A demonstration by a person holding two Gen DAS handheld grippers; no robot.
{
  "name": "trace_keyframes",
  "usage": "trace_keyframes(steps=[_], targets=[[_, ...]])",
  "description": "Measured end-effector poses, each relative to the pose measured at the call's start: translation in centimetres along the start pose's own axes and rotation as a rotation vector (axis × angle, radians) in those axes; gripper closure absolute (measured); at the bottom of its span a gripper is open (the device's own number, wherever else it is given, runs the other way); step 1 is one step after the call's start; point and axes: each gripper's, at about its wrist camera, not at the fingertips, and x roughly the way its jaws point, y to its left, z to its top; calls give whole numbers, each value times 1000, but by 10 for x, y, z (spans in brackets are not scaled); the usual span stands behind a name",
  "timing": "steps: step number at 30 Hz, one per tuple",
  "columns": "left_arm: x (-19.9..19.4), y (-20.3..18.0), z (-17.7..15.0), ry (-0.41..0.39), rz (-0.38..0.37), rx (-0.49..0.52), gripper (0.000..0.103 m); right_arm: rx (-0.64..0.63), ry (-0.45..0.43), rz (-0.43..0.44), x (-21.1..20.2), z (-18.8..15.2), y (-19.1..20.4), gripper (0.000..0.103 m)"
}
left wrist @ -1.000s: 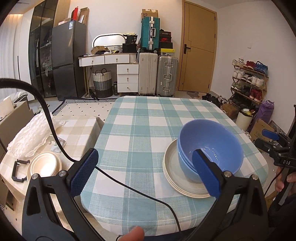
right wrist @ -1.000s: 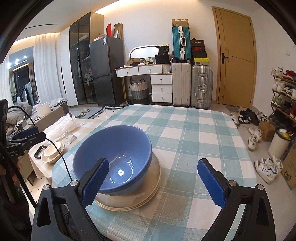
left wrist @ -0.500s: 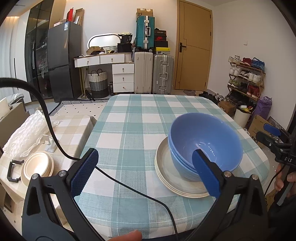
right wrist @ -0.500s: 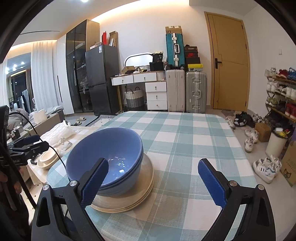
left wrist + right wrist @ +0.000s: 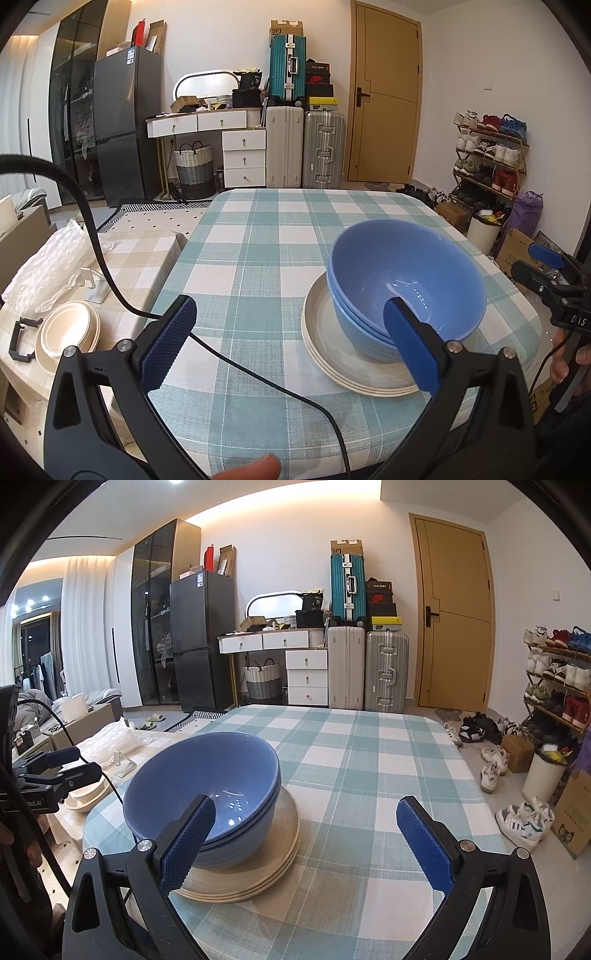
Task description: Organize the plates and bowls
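Note:
Nested blue bowls [image 5: 404, 284] [image 5: 207, 786] rest on a stack of cream plates [image 5: 332, 350] [image 5: 273, 860] near the front edge of the green-checked table [image 5: 266, 236] [image 5: 369, 760]. My left gripper [image 5: 291, 343] hovers open in front of the table, its right finger overlapping the bowls in view, nothing held. My right gripper [image 5: 306, 845] is open too, its left finger in front of the bowls. Each gripper shows at the edge of the other's view.
More cream plates [image 5: 68, 334] [image 5: 88, 794] sit on a low beige-checked side table [image 5: 140, 251] to the left, beside a bubble-wrap bundle [image 5: 48, 266]. A black cable [image 5: 258, 373] trails over the table's front. Suitcases, a dresser, a fridge and a shoe rack [image 5: 491, 158] line the room.
Both grippers have drawn back and lowered slightly, so the bowls and plates sit a little lower and farther in view. The stack has not moved.

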Motion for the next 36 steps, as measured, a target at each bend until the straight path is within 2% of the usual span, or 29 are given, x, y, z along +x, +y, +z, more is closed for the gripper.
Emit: trace_keyframes(steps=[36], targets=[[8, -1, -6, -25, 7, 17, 2, 1, 3, -23, 3, -4, -3, 1]])
